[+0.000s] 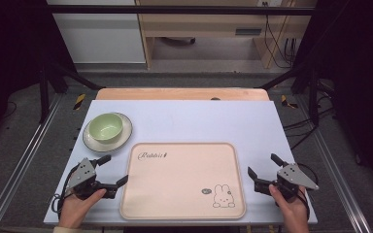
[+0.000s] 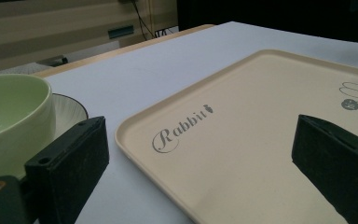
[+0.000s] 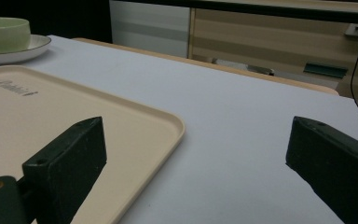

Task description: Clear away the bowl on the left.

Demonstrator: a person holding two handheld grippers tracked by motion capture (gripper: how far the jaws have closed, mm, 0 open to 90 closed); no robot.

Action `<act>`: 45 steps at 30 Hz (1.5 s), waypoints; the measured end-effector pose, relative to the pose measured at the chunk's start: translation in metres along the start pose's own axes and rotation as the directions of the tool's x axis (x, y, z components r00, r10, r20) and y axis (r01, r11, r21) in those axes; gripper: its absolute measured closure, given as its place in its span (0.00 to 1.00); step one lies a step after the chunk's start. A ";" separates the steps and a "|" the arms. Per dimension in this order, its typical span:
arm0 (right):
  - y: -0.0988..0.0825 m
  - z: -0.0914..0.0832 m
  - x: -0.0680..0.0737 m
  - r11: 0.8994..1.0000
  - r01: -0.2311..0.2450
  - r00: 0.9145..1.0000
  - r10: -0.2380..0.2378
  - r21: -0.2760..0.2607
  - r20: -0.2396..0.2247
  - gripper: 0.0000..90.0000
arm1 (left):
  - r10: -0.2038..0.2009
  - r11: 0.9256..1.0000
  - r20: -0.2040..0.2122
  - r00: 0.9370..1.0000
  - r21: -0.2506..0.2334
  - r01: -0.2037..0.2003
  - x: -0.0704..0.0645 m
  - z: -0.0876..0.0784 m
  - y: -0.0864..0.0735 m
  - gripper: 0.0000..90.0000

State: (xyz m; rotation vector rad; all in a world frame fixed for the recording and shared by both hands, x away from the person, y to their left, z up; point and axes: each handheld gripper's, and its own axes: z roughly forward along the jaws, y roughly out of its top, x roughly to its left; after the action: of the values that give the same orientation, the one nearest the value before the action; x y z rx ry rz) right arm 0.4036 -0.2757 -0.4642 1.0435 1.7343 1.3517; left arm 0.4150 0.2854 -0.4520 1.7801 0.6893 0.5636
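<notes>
Fingers of the left gripper [image 1: 110, 171] are spread apart, released, with nothing grasped; the tray [image 1: 182, 180] lies just to their right and the bowl [image 1: 106, 127] on its plate [image 1: 125, 137] just beyond. Right gripper [image 1: 267, 169] fingers are likewise spread and empty, with the tray's right edge just to their left on the counter [image 1: 199, 121].

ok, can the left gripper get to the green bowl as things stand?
Probably yes. The left gripper is open, and the green bowl sits on its plate just ahead, nothing between them; the tray lies off to the side.
</notes>
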 end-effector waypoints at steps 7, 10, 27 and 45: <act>-0.001 -0.001 0.000 1.000 -0.003 0.999 0.002 0.012 0.034 0.04 | -0.043 0.999 -0.040 0.998 0.010 0.043 0.007 0.002 -0.001 0.05; -0.001 -0.001 0.001 1.000 -0.007 0.999 0.006 0.015 0.043 0.04 | -0.090 0.995 -0.087 0.992 0.026 0.092 0.013 0.002 -0.001 0.05; 0.000 0.000 0.003 1.000 -0.001 1.000 0.001 0.011 0.019 0.04 | -0.008 0.987 -0.271 0.962 0.154 0.051 0.075 0.031 0.049 0.07; 0.000 0.000 0.005 1.000 -0.007 0.999 0.007 0.020 0.035 0.05 | -0.027 0.975 -0.384 0.923 0.192 0.108 0.130 0.045 0.057 0.09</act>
State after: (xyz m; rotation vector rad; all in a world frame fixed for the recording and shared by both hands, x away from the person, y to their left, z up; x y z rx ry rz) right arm 0.4015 -0.2716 -0.4643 1.0791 1.7237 1.3155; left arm 0.5484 0.3315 -0.4058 1.8499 1.1098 0.8264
